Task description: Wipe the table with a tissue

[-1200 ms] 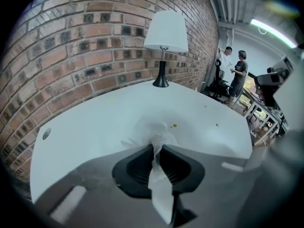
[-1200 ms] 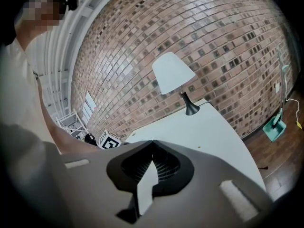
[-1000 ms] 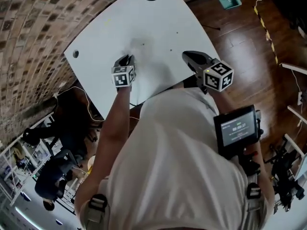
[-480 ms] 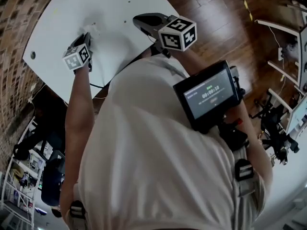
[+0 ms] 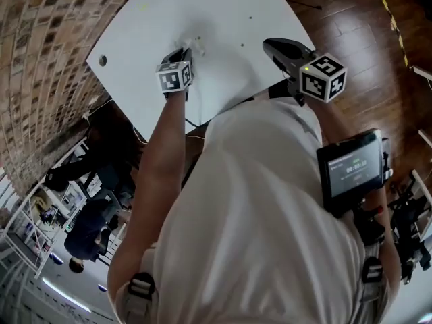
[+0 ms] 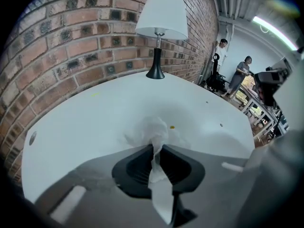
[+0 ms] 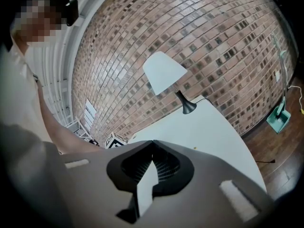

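White tissue [image 6: 154, 129] is clamped in the left gripper [image 6: 157, 148], whose jaws stand nearly closed on it: a strip runs back between the pads, and the crumpled bulk spreads out ahead of the tips onto the white table [image 6: 95, 122]. In the head view the tissue [image 5: 198, 44] lies toward the middle of the table [image 5: 223, 12], just beyond the left gripper [image 5: 183, 51], which points steeply down on an outstretched bare arm. A small yellow speck [image 6: 172, 127] sits on the surface just beside the tissue. At the far edge a lamp [image 6: 161, 18] with a white shade and black base stands against the brick wall [image 6: 71, 42]; a small round hole [image 5: 102, 61] marks the table near one corner. The right gripper [image 5: 270, 44] is held above the table's near edge, roughly level and aimed toward the lamp [image 7: 164, 72]; its jaws [image 7: 152, 144] are together with nothing between them. Two people [image 6: 242, 75] stand in the background, well apart from the table.
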`<control>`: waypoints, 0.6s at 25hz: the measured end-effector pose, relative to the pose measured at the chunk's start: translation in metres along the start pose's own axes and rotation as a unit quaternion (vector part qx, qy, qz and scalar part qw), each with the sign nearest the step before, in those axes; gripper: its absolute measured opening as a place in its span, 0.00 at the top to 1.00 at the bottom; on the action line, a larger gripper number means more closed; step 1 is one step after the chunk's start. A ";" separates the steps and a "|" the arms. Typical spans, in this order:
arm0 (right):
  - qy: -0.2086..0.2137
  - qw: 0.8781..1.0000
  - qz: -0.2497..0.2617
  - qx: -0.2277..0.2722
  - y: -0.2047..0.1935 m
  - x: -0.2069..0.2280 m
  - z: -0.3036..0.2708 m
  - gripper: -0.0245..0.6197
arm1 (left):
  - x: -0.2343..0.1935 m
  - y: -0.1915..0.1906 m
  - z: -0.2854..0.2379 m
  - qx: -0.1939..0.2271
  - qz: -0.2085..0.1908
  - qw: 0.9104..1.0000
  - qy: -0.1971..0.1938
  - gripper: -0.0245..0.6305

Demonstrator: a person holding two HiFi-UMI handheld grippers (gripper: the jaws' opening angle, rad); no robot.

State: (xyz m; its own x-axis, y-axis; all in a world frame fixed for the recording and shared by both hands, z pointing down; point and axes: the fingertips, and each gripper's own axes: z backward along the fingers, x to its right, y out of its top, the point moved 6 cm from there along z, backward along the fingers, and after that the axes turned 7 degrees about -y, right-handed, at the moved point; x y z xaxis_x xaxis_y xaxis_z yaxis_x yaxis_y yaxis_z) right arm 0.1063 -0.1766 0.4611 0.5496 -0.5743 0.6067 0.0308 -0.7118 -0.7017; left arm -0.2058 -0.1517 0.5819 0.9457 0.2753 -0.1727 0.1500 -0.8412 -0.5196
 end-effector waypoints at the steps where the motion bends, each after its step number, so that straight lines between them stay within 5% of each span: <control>1: -0.001 1.000 0.000 0.001 0.001 -0.001 -0.002 0.95 | -0.005 0.000 0.001 0.001 -0.004 1.000 0.003 0.89; 8: -0.013 1.000 -0.006 0.007 0.003 0.006 -0.001 0.95 | -0.004 0.023 -0.008 0.005 -0.027 1.000 0.003 0.89; 15: -0.022 1.000 -0.016 0.009 -0.001 0.009 0.004 0.95 | 0.019 0.044 -0.030 -0.002 -0.105 0.993 -0.051 0.89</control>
State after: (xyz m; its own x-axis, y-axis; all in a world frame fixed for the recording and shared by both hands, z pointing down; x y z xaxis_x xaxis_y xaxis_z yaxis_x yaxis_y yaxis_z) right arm 0.1148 -0.1792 0.4656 0.5836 -0.5334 0.6123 0.0637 -0.7216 -0.6894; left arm -0.1727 -0.1976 0.5811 0.8596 0.4898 -0.1454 0.3411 -0.7621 -0.5504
